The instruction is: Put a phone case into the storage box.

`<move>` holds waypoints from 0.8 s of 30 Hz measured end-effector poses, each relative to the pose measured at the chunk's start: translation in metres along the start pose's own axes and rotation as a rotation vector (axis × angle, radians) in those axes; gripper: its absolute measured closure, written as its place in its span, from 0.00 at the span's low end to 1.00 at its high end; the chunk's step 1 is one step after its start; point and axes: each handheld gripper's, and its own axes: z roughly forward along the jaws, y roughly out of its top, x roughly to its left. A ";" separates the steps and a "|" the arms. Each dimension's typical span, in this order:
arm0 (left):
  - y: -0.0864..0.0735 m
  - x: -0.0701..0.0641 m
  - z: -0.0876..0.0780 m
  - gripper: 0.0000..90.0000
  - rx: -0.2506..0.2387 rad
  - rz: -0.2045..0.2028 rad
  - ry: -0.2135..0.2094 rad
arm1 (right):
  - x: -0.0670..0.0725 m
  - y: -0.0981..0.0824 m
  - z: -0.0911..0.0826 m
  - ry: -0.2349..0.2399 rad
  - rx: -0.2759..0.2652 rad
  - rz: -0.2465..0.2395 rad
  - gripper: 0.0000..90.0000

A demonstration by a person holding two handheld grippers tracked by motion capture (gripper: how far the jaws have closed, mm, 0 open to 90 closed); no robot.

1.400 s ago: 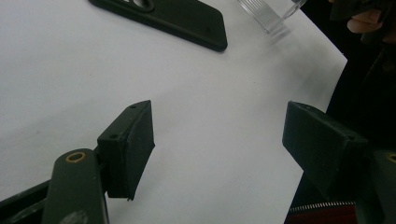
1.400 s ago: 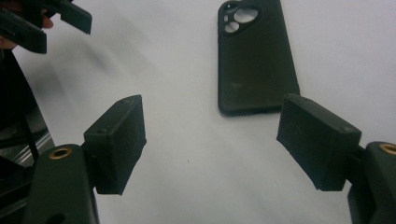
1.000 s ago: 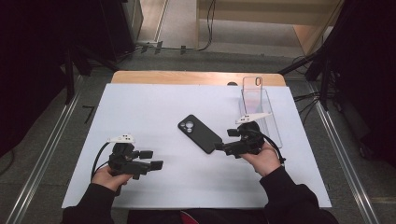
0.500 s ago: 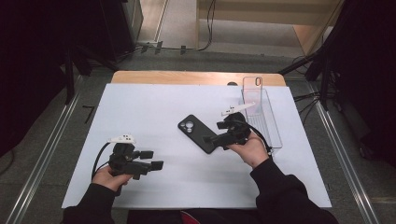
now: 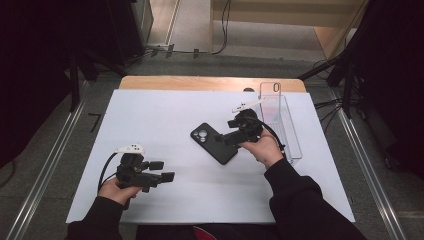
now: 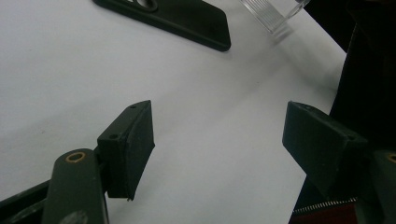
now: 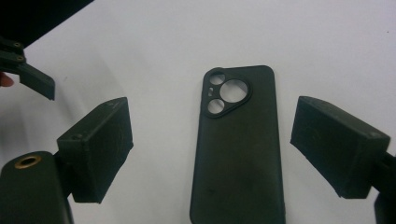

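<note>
One black phone case [image 5: 214, 143], one clear phone case [image 5: 270, 93] standing in one clear tray [image 5: 294, 145], two tongs, left [image 5: 167, 171] and right [image 5: 225, 140], on one table [image 5: 165, 115]

Right gripper [image 5: 226, 139] moved from beside the clear tray [image 5: 291, 131], jaws now over black phone case [image 5: 214, 143]

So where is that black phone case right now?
In the high view the black phone case lies flat mid-table on the white sheet, left of the clear tray, at the right gripper.
</note>
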 end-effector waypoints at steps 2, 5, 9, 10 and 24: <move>0.000 0.000 0.000 0.27 -0.001 -0.001 -0.003 | -0.002 0.003 0.003 -0.009 0.001 -0.002 0.12; 0.000 0.000 0.001 0.27 0.003 0.003 -0.001 | -0.004 0.006 0.007 -0.016 0.011 -0.009 0.12; 0.000 -0.001 0.002 0.27 0.007 0.009 -0.005 | -0.006 0.010 0.018 -0.013 0.021 -0.004 0.12; 0.000 -0.001 0.002 0.27 0.008 0.010 -0.006 | -0.006 0.011 0.020 -0.015 0.028 -0.013 0.12; 0.000 0.000 0.003 0.27 0.012 0.005 -0.008 | -0.013 0.014 0.049 -0.024 0.063 -0.021 0.12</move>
